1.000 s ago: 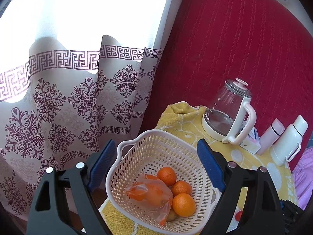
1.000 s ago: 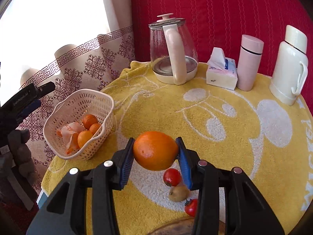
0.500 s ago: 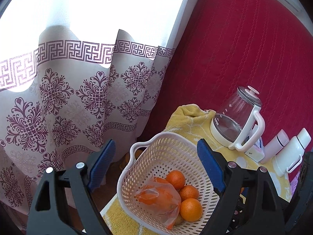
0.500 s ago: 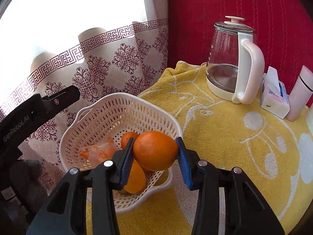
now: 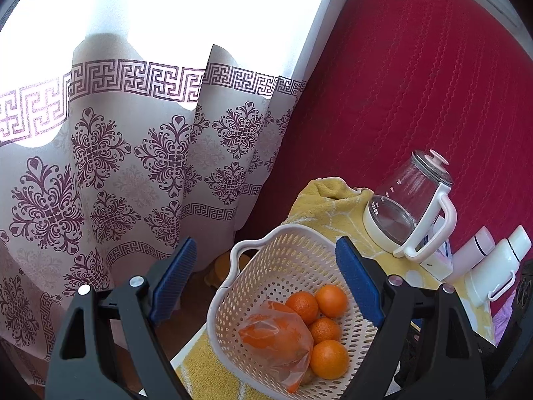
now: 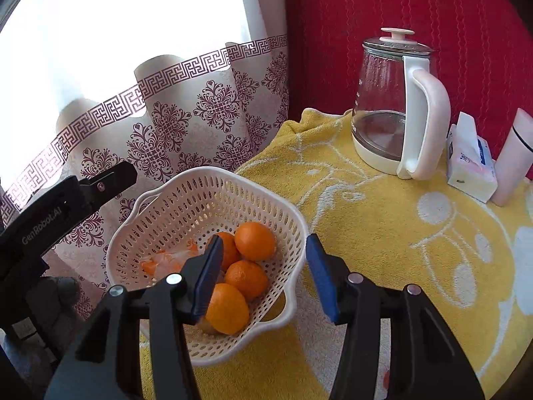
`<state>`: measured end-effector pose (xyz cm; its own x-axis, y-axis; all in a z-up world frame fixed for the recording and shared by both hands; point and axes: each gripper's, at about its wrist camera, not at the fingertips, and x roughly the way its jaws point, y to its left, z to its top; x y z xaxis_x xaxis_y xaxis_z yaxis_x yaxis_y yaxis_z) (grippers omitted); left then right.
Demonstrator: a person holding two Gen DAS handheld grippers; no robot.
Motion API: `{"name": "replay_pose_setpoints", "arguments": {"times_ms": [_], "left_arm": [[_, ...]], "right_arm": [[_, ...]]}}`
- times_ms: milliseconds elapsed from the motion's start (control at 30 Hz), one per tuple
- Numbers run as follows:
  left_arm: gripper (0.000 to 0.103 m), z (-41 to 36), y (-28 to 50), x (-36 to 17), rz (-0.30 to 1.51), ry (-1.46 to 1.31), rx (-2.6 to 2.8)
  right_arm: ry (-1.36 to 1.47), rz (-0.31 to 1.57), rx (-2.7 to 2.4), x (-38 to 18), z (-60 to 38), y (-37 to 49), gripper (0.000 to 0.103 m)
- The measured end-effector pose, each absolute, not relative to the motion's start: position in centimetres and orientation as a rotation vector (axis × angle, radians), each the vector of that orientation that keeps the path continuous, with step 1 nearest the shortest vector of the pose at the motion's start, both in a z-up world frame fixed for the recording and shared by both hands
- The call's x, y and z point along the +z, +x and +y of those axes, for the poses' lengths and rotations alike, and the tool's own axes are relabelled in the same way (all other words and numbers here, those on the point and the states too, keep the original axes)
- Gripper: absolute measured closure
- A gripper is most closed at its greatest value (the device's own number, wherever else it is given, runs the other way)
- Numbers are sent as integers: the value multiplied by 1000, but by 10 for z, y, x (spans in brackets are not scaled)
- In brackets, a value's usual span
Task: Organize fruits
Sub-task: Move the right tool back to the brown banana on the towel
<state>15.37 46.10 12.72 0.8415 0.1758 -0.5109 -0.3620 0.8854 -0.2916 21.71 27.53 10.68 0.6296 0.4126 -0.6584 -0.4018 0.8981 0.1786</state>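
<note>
The right gripper [image 6: 261,275] hangs spread and empty over the near right rim of the white basket [image 6: 160,206], at the counter's [image 6: 383,233] left edge. Four oranges [image 6: 255,240] sit inside beside a plastic bag [image 6: 166,261]. The left gripper [image 5: 263,281] gapes empty too, just off the basket's left. Best next: lift straight up, clearing the rim so nothing tips.

the basket [image 6: 213,193] sits at the table's left edge, just before my right claw [image 6: 263,273], with four oranges [image 6: 255,240] and a bag [image 5: 276,340] in it. behind and to the right stands the kettle [image 6: 396,106], then a tissue pack [image 6: 469,163] beside it.
</note>
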Motion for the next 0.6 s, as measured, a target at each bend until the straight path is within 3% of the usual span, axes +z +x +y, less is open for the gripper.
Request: {"name": "replay_pose_setpoints", "arguments": {"times_ms": [600], "left_arm": [[16, 440, 157, 128, 505, -342, 237]], "right_arm": [[123, 791, 335, 92, 177, 188, 51]]}}
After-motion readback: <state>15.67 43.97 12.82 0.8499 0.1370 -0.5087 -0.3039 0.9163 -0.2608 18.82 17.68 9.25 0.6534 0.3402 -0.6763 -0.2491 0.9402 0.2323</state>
